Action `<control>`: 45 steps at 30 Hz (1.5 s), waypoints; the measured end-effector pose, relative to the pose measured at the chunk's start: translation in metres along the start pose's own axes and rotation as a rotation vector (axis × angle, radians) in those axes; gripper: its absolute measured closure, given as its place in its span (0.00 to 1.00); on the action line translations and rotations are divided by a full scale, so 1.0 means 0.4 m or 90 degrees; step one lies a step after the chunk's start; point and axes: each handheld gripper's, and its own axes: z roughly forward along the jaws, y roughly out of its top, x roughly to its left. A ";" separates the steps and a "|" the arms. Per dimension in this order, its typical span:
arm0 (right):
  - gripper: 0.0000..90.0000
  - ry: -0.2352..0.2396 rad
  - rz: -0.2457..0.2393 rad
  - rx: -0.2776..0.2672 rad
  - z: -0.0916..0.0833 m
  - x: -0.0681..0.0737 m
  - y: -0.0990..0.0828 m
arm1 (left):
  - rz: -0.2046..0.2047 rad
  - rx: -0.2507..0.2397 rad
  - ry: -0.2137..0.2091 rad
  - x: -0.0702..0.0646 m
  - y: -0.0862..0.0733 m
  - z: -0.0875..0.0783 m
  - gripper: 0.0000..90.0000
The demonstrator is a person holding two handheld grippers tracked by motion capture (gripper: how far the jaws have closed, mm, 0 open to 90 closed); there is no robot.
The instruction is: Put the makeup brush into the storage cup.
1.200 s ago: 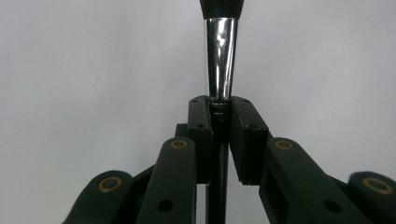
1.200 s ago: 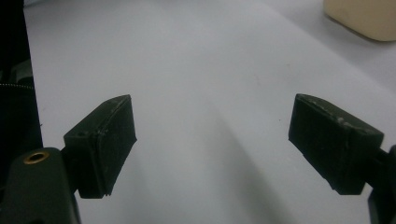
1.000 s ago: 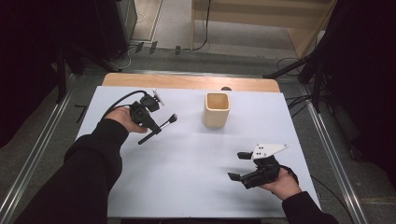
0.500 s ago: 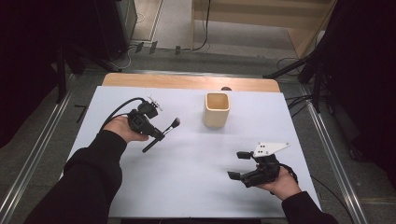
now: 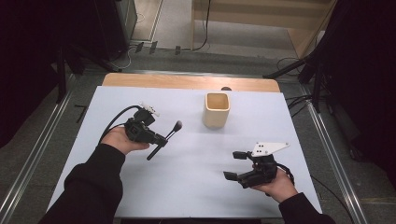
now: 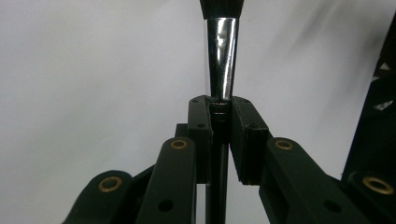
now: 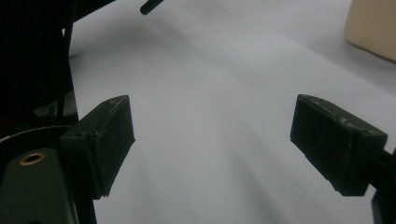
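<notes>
A white table [image 5: 196, 186] spreads across the scene, wooden edge showing at its far side. On it, right of centre and toward the far side, stands a beige square cup [image 5: 216, 110], upright and open at the top. Over on the left, the left gripper [image 5: 158, 138] sits in the person's left hand [image 5: 119, 139], black sleeve running in from the near edge, cable looping off to the far left. Its jaws are clamped tight on a makeup brush [image 5: 164, 140]: the left gripper view has the chrome ferrule [image 6: 221, 58] rising straight out from between the pinched pads. The brush lies tilted, tuft pointing right toward the cup but well apart from it. Near right, the right gripper [image 5: 236, 164] rests in the right hand [image 5: 279, 184], jaws spread wide with nothing between them, bare table under them.
</notes>
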 end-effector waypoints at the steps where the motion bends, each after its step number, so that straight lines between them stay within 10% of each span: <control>1: 0.16 0.000 0.003 -0.005 0.000 0.000 0.001 | -0.003 -0.008 -0.003 -0.004 -0.004 0.000 0.90; 27: 0.21 -0.014 0.042 -0.092 0.012 0.025 0.033 | -0.032 -0.177 -0.062 -0.082 -0.072 0.019 0.90; 45: 0.25 -0.035 0.090 -0.112 0.072 0.050 0.081 | -0.026 -0.210 -0.082 -0.124 -0.076 0.063 0.90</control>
